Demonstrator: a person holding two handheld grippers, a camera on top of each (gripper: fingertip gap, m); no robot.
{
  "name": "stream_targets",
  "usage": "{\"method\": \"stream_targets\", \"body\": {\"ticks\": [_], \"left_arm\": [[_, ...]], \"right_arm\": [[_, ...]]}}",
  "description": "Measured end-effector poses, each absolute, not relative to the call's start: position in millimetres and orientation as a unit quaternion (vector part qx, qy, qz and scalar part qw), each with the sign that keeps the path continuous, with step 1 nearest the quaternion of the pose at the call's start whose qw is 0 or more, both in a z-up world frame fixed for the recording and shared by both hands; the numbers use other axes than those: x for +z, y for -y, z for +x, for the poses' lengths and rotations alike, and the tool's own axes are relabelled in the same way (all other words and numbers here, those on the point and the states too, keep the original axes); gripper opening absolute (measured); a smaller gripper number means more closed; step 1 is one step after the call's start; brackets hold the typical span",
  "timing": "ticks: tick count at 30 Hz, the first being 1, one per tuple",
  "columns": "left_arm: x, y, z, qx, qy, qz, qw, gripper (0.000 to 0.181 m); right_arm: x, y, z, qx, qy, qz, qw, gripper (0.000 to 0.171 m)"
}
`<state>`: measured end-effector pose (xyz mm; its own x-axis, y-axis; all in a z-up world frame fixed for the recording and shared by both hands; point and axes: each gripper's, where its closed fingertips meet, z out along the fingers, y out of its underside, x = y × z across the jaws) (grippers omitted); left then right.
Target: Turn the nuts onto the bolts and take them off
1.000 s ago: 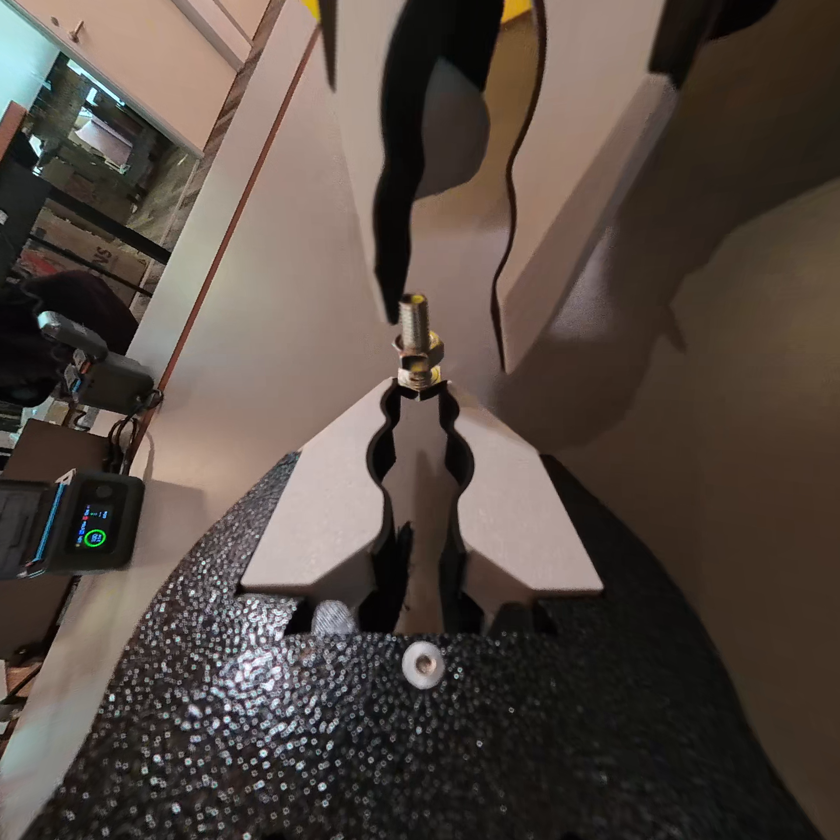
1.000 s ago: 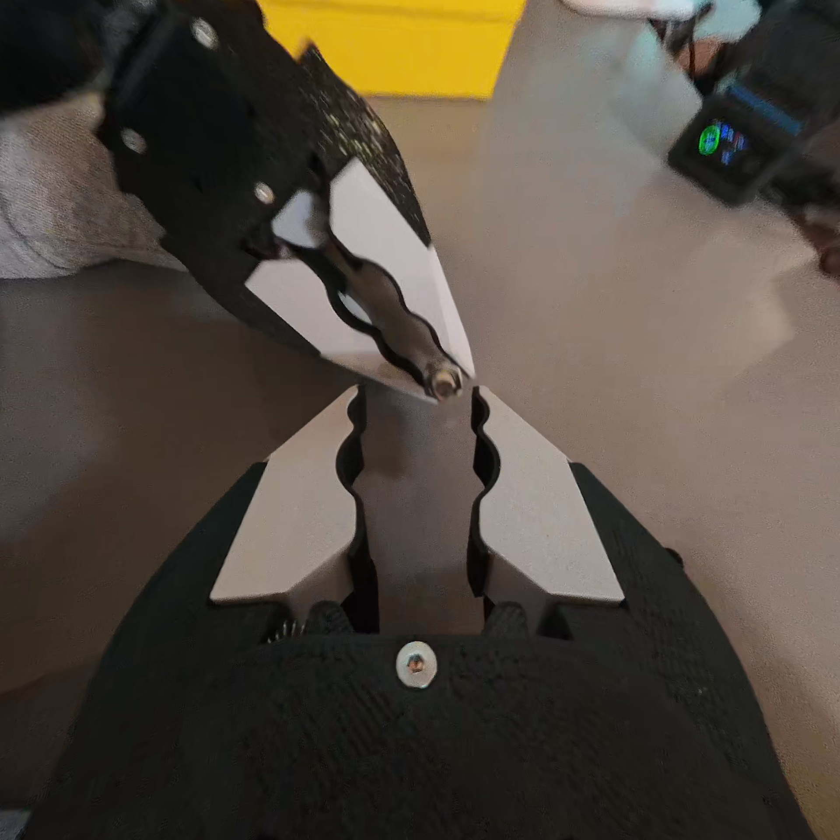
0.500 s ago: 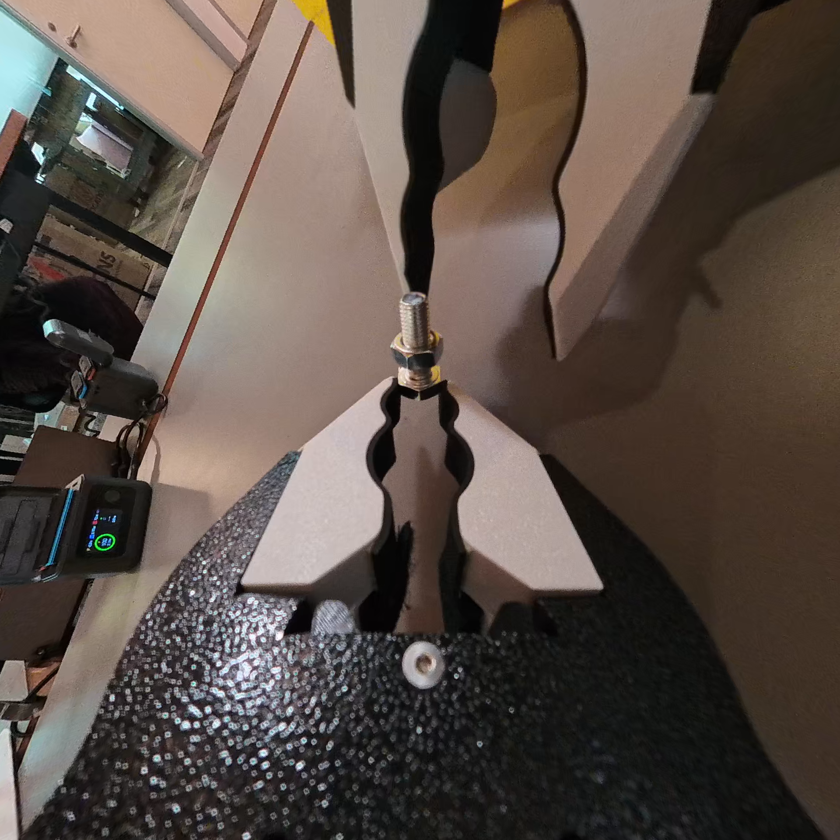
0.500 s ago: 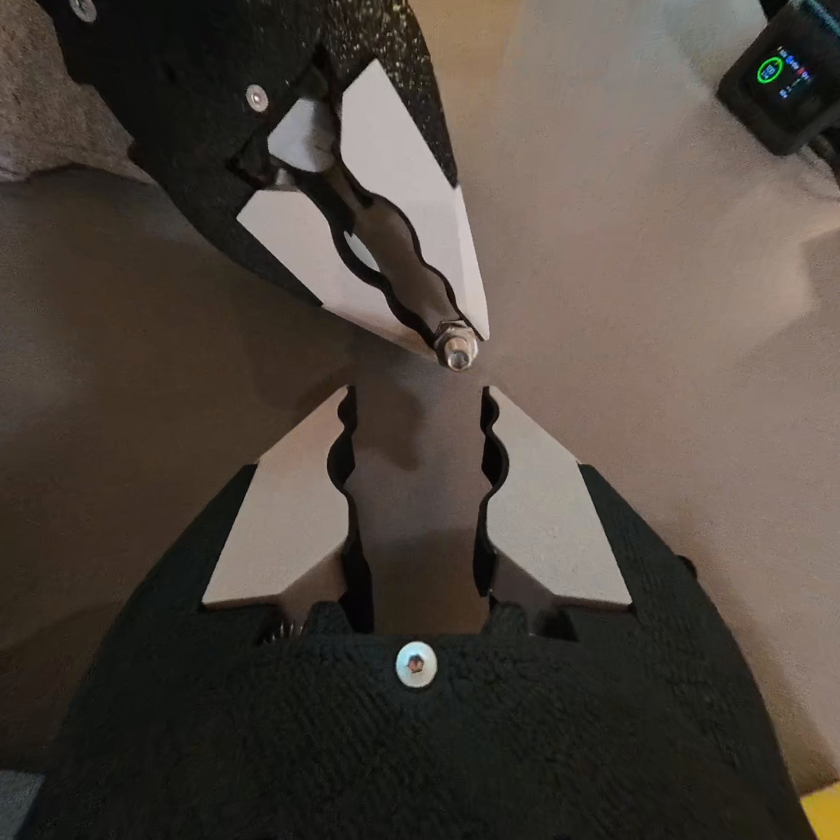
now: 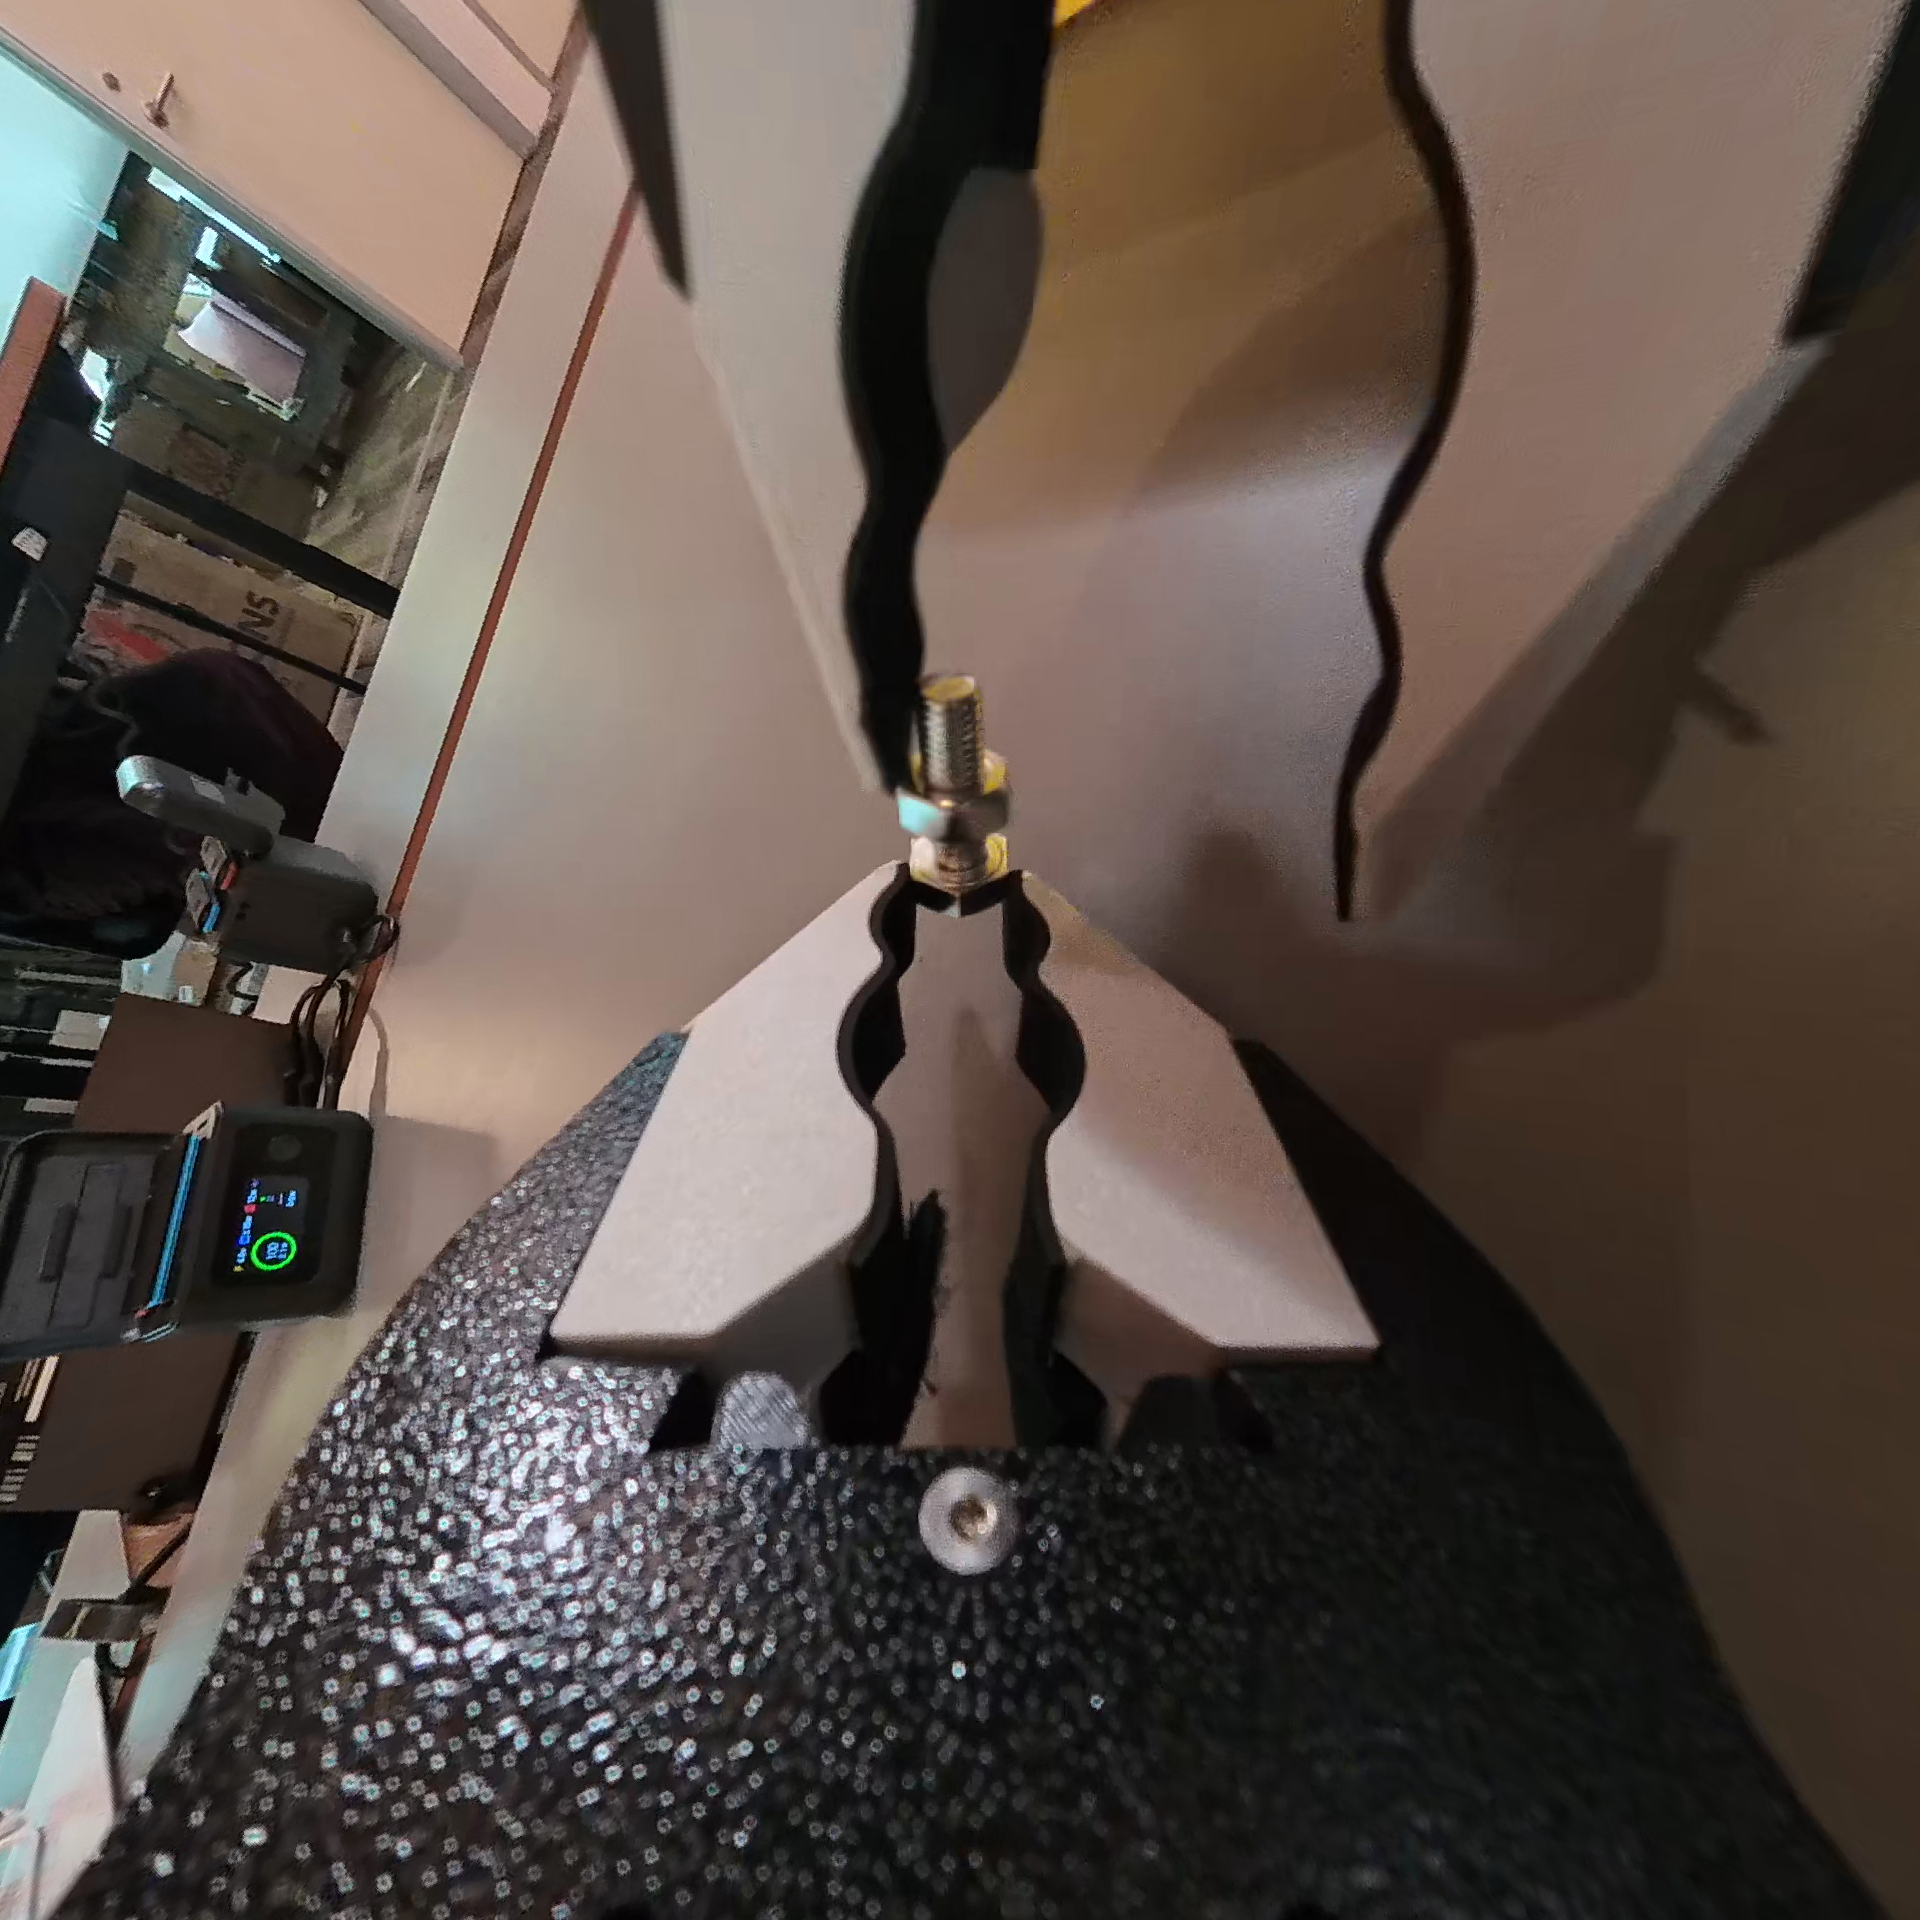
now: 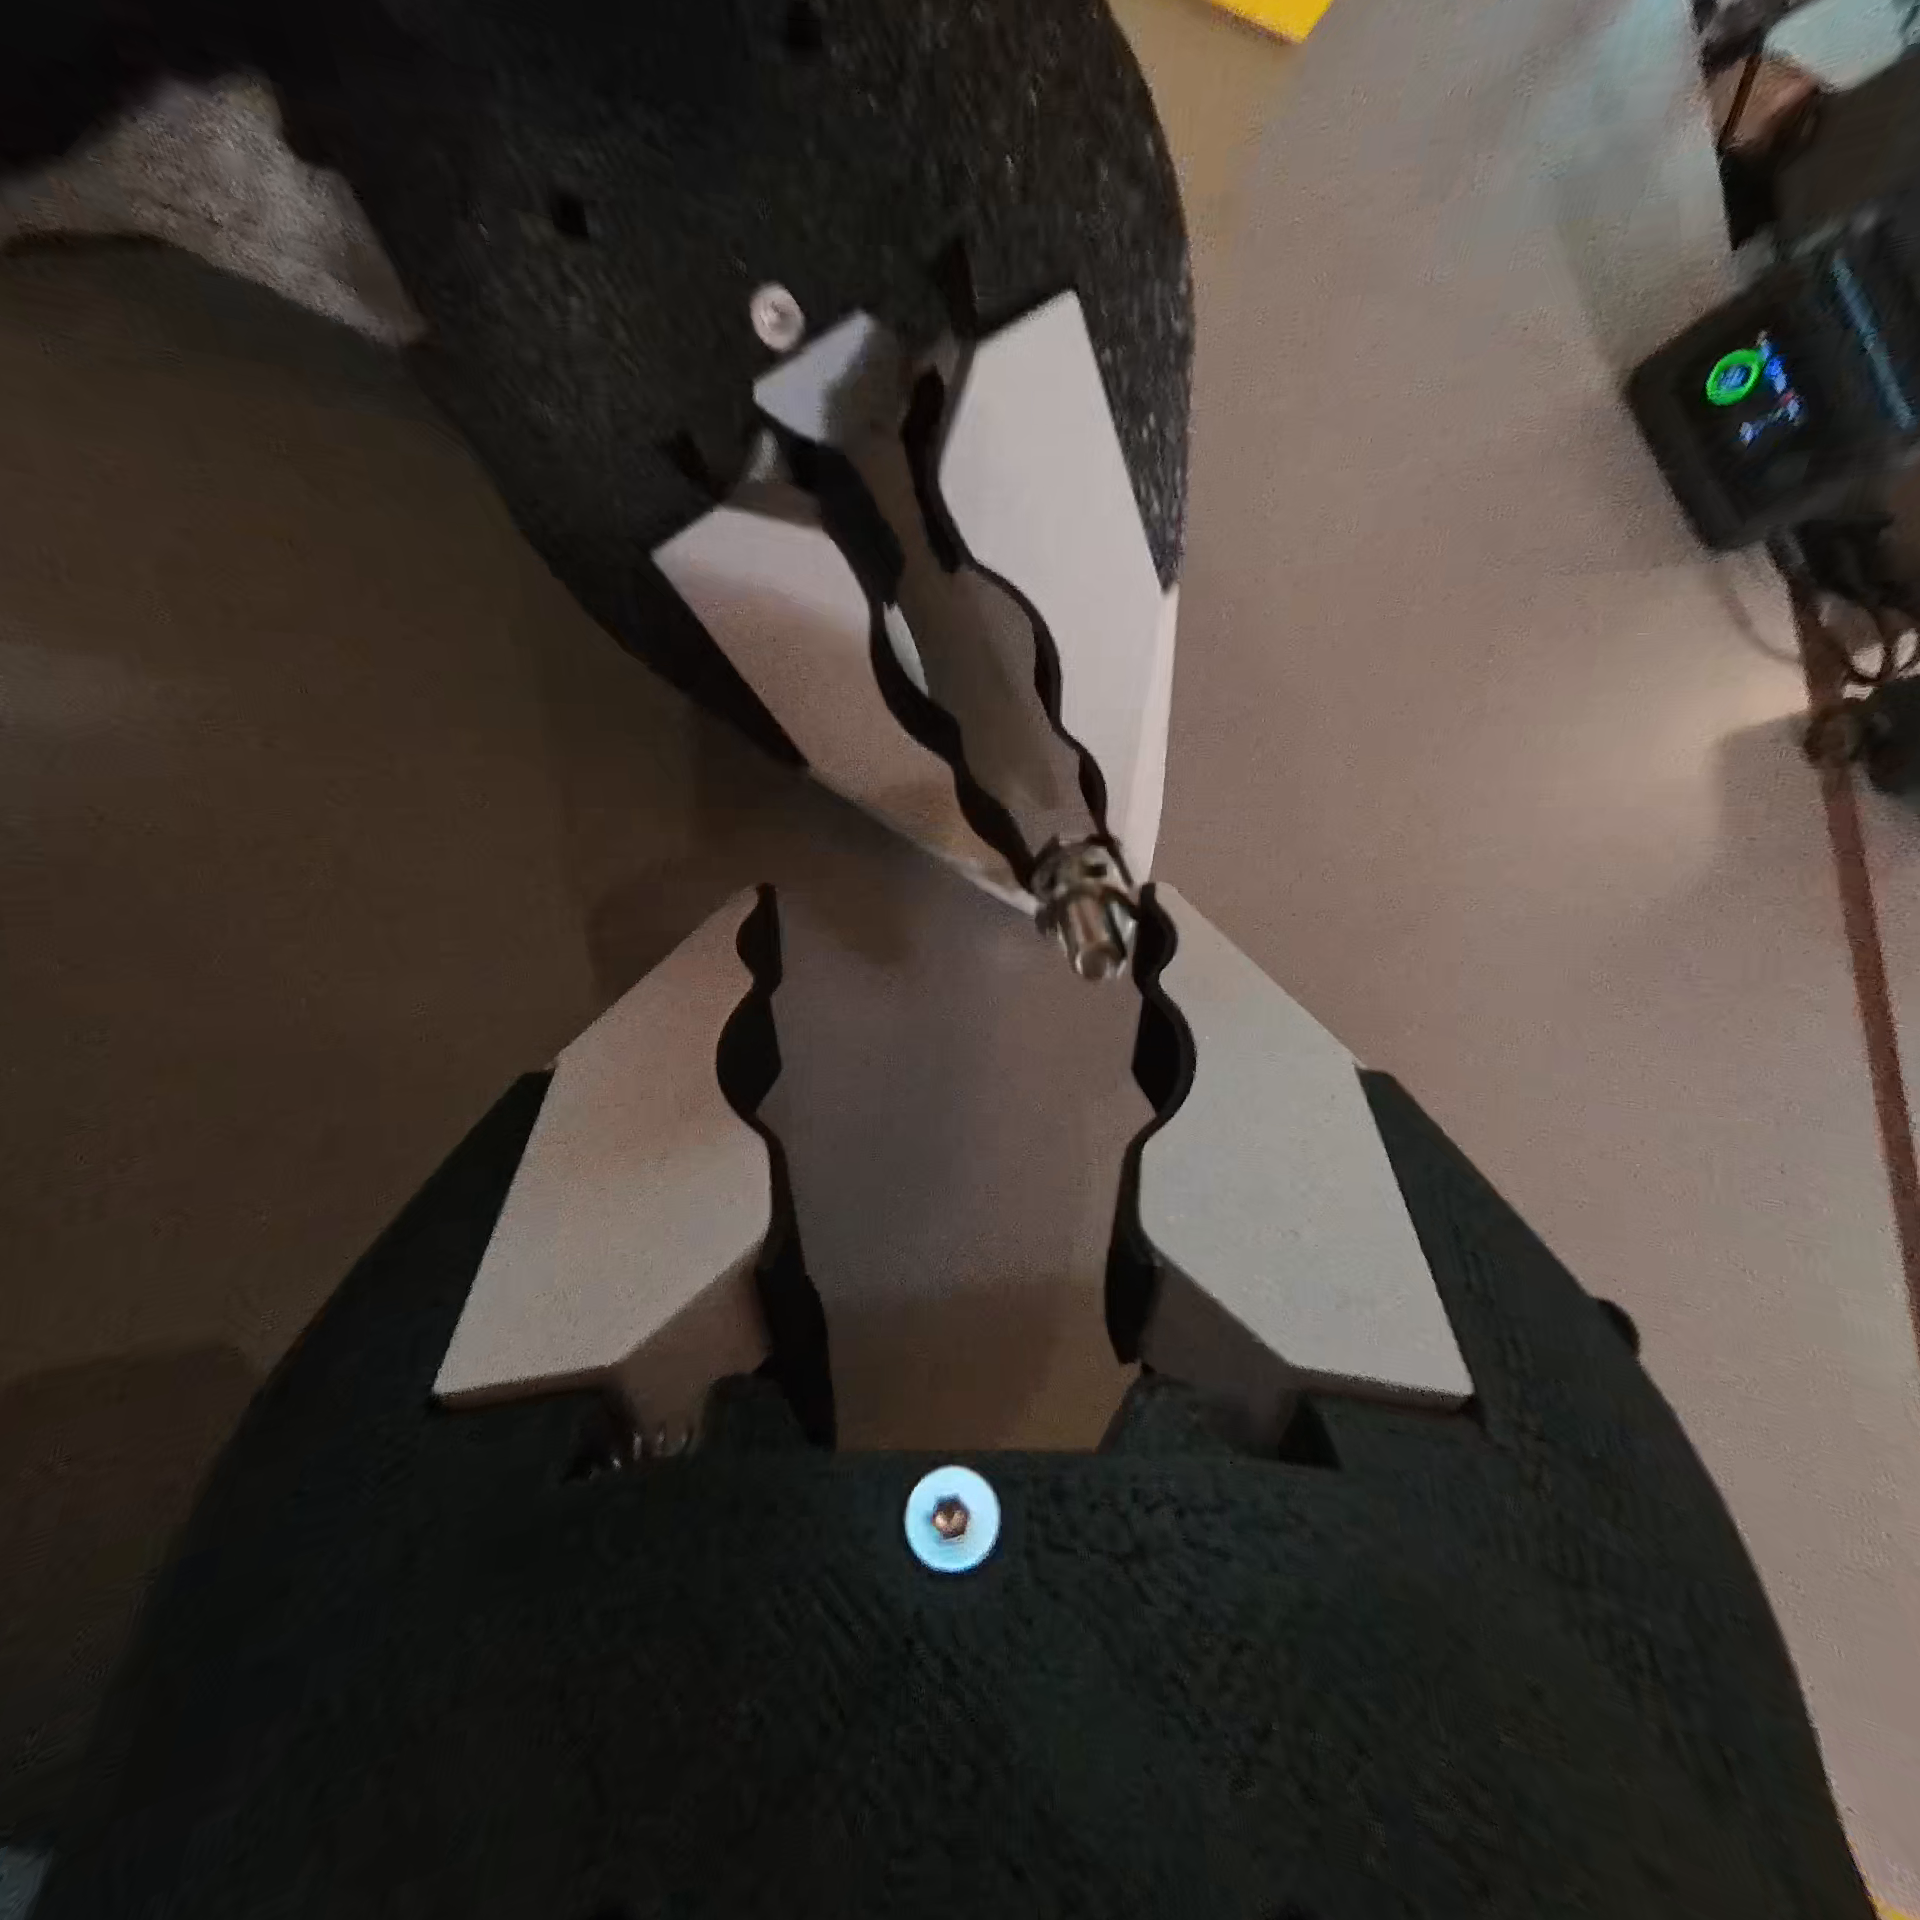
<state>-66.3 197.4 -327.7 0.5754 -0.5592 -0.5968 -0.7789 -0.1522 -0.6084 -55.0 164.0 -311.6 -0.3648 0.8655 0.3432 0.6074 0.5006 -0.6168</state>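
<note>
My left gripper (image 5: 956, 883) is shut on the head end of a small steel bolt (image 5: 948, 727). The bolt points away from the gripper, above the table. A hex nut (image 5: 951, 805) sits on the thread just beyond the fingertips. My right gripper (image 6: 956, 899) is open and empty. In the left wrist view the right gripper (image 5: 1112, 831) comes in from the top with its jaws either side of the bolt. Its one finger (image 5: 883, 665) lies against the thread. In the right wrist view the left gripper (image 6: 1081, 862) holds the bolt (image 6: 1091, 930) beside my right fingertip (image 6: 1153, 925).
The tan table (image 5: 665, 644) lies under both grippers. A black device with a lit screen (image 5: 260, 1247) sits near the table's edge and also shows in the right wrist view (image 6: 1756, 405), with cables beside it. A yellow thing (image 6: 1268, 12) lies at the far end. Grey cloth (image 6: 208, 197) lies at the upper left. Left and right tips are no more than a few centimetres apart.
My right gripper has opened wider and come closer around the bolt. The bolt tip has moved from the middle of its jaws over to the right finger. The left grip is unchanged.
</note>
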Motion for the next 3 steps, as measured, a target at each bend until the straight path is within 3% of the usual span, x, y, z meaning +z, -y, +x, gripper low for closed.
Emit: {"method": "stream_targets", "body": {"ticks": [1,3], "left_arm": [[-327.4,-197.6,-66.3,0.118,-0.447,-0.749,0.475,0.015],[-327.1,-197.8,-66.7,0.115,-0.445,-0.750,0.476,0.016]], "right_arm": [[-306.5,-156.4,-58.7,0.206,0.808,-0.434,0.340,0.067],[-298.9,-157.6,-58.4,0.213,0.801,-0.431,0.358,0.063]]}}
